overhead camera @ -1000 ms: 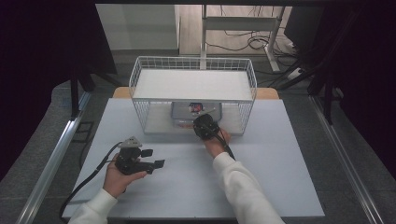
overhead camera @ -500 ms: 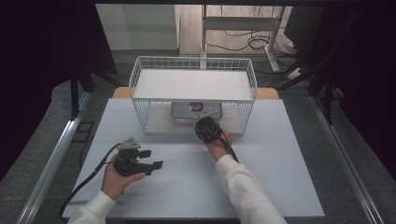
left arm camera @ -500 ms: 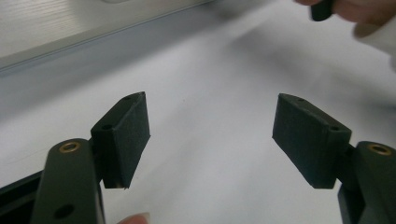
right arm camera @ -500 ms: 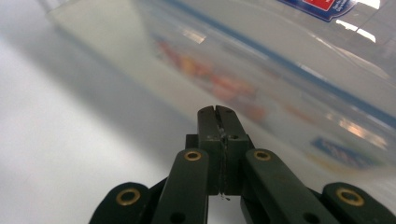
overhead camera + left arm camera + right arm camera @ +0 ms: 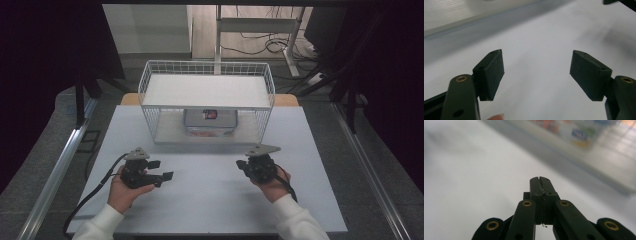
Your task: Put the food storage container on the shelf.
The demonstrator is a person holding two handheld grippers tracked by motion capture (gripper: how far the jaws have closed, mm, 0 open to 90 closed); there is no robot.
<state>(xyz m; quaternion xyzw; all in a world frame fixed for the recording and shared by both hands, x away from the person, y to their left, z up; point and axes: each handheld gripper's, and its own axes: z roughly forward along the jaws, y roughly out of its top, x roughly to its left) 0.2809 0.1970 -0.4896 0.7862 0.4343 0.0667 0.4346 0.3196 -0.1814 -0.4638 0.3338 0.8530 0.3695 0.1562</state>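
Observation:
A white wire rack (image 5: 206, 75) stands at the back of the white table (image 5: 210, 205). On the rack's lower level, under its white shelf, lies a clear lidded box (image 5: 210, 122) with a dark and red label. My left gripper (image 5: 164, 169) rests at the front left, jaws pointing right, open with nothing between them; in the left gripper view the left gripper (image 5: 536, 62) shows bare table between its pads (image 5: 492, 72). My right gripper (image 5: 246, 165) is at the front right, away from the rack, and the right gripper (image 5: 540, 179) is shut with nothing held. The box (image 5: 584, 135) looks blurred ahead of it.
A grey three-cornered plate (image 5: 262, 149) tops the right gripper. A cable (image 5: 92, 192) trails from the left gripper off the table's front left. A metal rail (image 5: 55, 175) runs along the left side; a desk frame and cables (image 5: 260, 30) stand behind the table.
My right gripper has pulled back from the rack's front, toward the person and to the right, still shut. The left gripper has stayed put.

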